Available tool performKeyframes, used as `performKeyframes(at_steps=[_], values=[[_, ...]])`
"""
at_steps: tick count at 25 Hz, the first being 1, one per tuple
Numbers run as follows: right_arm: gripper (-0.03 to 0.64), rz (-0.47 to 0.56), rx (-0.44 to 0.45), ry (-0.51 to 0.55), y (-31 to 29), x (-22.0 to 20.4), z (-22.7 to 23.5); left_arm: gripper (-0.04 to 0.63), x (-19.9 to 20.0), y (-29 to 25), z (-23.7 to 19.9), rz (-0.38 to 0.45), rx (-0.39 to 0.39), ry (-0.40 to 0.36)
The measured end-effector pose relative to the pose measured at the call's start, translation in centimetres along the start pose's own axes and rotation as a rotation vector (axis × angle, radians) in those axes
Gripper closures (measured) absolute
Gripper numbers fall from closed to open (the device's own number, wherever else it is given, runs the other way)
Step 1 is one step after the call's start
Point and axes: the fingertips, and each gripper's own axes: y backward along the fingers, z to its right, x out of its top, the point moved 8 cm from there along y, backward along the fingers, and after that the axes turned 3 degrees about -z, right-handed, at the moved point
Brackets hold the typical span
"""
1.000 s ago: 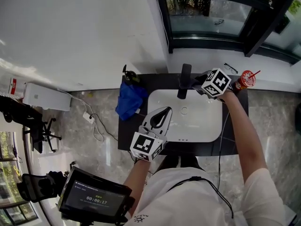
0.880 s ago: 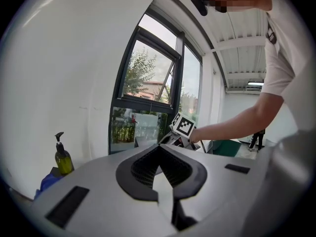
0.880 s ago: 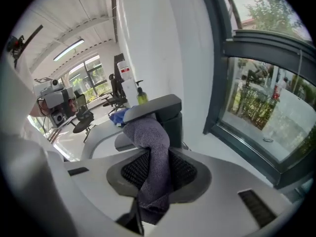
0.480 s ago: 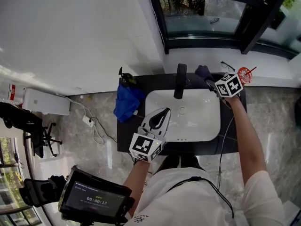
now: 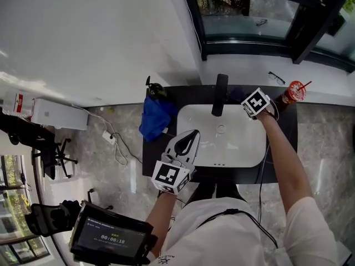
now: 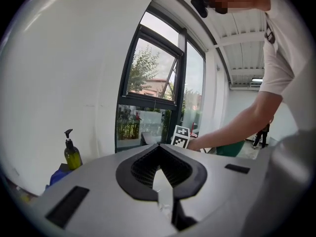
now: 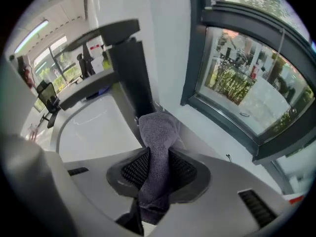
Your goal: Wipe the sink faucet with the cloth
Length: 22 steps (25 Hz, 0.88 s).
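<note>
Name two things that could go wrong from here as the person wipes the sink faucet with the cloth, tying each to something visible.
1. The right tongs pinch only a narrow bunch of the grey cloth. Dragging it along the black faucet could pull it free.
2. A red-lidded cup with a straw stands near the person's right arm, so a sideways wiping stroke might tip it over.

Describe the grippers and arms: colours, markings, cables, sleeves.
Left gripper and right gripper: light grey shells, black ribbed pads lining the jaws, black slots on top. Each carries a white cube with black square markers. The person wears a white short-sleeved shirt; a thin black cable runs beside the right arm.
</note>
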Motion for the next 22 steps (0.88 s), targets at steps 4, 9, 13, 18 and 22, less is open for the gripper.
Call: performKeyframes(at_steps=[4,9,13,18,22], values=[[0.514,-0.078,-0.037,0.128,-1.4,1.9,-1.5,0.595,-0.1,0.5,-0.2,-0.006,0.016,0.004],[0.514,-0.032,0.014,0.194,-1.2,3.3,-1.8,0.595,-0.4,0.6,0.0,-0.005,0.012,0.009],[0.514,0.098,0.064,0.187,1.1,3.6,-1.8,0.595,-0.3,0.6,0.1,-0.002,0.003,0.008],[0.514,0.252,0.043,0.236,5.6,4.7,-1.4,0.595,0.3,-0.1,0.4,0.017,-0.020,0.005],[0.514,0.435,0.088,0.236,9.8,5.8,-0.8,0.595,0.4,-0.5,0.6,0.024,-0.039,0.000]])
